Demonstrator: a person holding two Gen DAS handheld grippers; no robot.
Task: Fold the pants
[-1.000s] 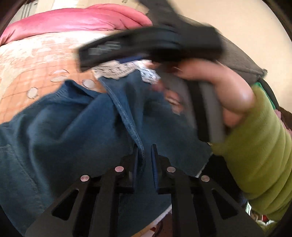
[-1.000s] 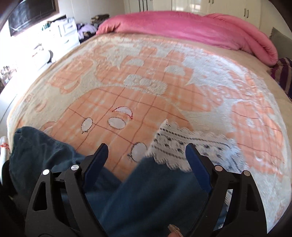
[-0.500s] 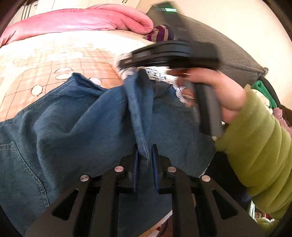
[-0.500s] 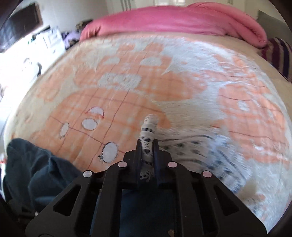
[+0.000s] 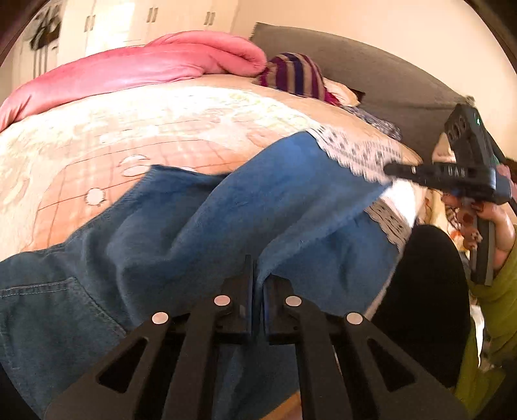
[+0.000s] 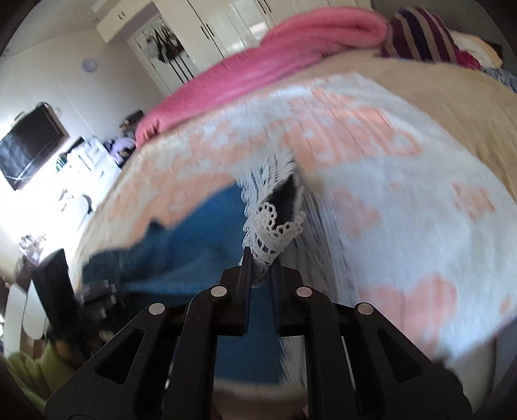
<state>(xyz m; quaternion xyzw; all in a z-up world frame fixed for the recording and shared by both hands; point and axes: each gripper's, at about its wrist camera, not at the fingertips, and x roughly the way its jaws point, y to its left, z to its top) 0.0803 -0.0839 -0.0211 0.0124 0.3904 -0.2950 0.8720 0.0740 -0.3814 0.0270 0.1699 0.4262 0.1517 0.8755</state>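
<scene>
Pants (image 5: 226, 226): blue denim, lying rumpled along the near edge of the bed (image 5: 97, 135), one leg stretching toward the bed's right edge, ending in a white lace hem (image 5: 355, 152).
Left gripper (image 5: 257, 278): jaws pressing together on a raised fold of the denim near the pants' middle.
Right gripper (image 6: 260, 268): jaws pinching the lace hem, which is bunching up just beyond the fingertips (this view is blurred).
Person: a hand (image 5: 499, 226) in a green sleeve (image 5: 497, 300) is gripping the right tool's handle past the bed's right edge.
Surroundings: a pink duvet (image 5: 135, 71) is heaped along the far edge, with a striped cushion (image 5: 294, 76) at the far right corner; white wardrobes (image 6: 206, 29) and a dark screen (image 6: 29, 142) are standing beyond the bed.
In the way: a dark rounded shape (image 5: 426, 290) is hiding the near right corner.
</scene>
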